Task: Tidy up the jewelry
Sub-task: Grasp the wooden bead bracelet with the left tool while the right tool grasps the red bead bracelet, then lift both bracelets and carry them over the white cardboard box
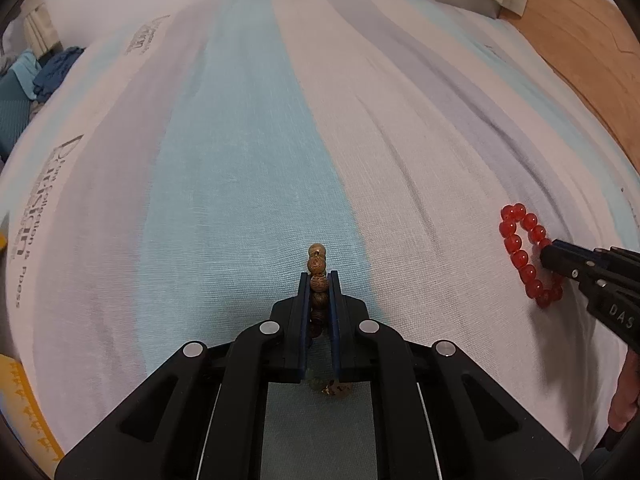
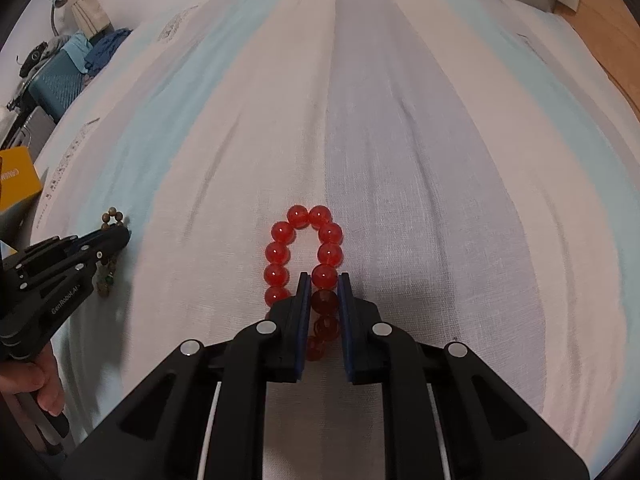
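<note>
**Two bead bracelets, each pinched in a gripper, on striped cloth**

Nearest the left wrist lens: left gripper, black with blue pads, jaws drawn together on a wooden bead bracelet. Brown grained beads stand in a column between the pads; two or three rise past the tips toward 12 o'clock, and a few darker, mottled beads show behind the pads toward 6 o'clock.

Same view, 3 o'clock: right gripper entering from the edge, its tip on a red bead bracelet. Whether its pads press the beads cannot be told from here. Part of a hand shows below it.

Right wrist view supplies that: the right gripper has its jaws closed on one side of the red bead bracelet, a bead pinched between the blue pads, the rest of the loop lying on the cloth toward 12 o'clock.

Right wrist view, 9 o'clock: left gripper seen side-on with the wooden bead bracelet looping above its tip, a hand on the handle, and a yellow box at the edge.

Support: striped cloth, bands of pale blue, white and grey.
</note>
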